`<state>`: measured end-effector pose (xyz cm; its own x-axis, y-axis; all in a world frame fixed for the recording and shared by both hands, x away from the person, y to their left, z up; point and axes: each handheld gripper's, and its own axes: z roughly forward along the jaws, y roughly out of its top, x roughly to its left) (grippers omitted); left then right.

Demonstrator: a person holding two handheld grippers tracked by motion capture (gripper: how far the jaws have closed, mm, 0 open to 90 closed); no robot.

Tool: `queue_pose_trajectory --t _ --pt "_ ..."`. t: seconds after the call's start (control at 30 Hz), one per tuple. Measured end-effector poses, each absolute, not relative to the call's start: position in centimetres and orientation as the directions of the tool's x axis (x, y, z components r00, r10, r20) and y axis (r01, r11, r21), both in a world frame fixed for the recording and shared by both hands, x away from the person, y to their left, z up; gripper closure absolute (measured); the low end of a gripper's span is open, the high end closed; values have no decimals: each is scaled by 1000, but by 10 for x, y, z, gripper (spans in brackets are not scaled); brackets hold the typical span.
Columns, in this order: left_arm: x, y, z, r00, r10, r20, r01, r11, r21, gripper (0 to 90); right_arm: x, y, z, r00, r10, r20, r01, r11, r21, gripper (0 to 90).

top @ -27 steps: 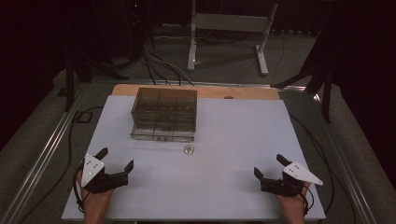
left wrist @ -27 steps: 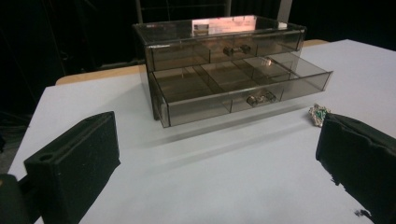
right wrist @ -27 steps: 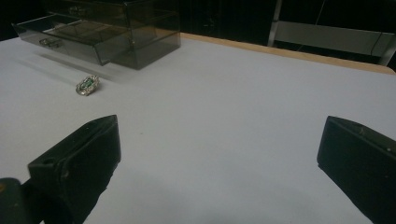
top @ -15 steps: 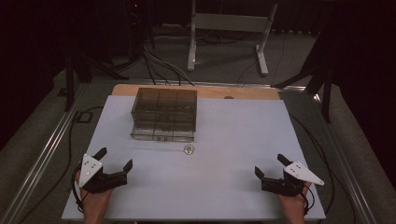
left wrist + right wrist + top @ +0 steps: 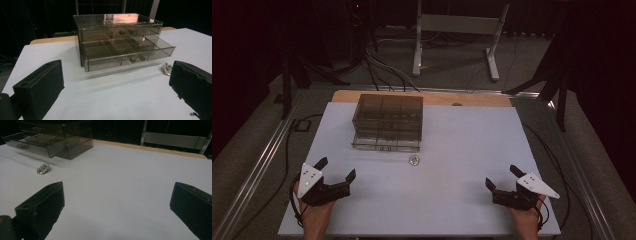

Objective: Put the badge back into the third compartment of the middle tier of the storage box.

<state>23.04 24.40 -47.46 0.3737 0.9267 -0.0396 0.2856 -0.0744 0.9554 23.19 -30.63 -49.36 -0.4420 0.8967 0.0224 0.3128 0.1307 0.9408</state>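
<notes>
A smoky clear two-drawer box [image 5: 388, 120] [image 5: 117, 40] [image 5: 53, 137] stands on the white table top, toward its far left. Its lower drawer [image 5: 125, 52] is pulled partly out and looks empty. A small silvery trinket with a green stone [image 5: 414, 160] [image 5: 167, 68] [image 5: 43, 168] lies on the table just in front of the box. My left gripper [image 5: 334, 172] [image 5: 115, 87] rests near the front left corner, open, nothing between its jaws. My right gripper [image 5: 503, 177] [image 5: 117, 205] rests near the front right corner, also open and empty.
The white board [image 5: 462, 145] lies on a wooden table whose edge [image 5: 482, 100] shows at the back. Metal rails [image 5: 262, 165] run along both sides. A white stand [image 5: 457, 30] and cables [image 5: 382, 65] sit on the floor beyond the table.
</notes>
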Motion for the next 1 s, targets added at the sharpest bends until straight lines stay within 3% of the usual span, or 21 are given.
queue_pose_trajectory --t 1.0 --pt "251 217 -468 415 909 -34 294 -99 951 5 230 -303 -493 -438 899 -7 296 151 943 0"
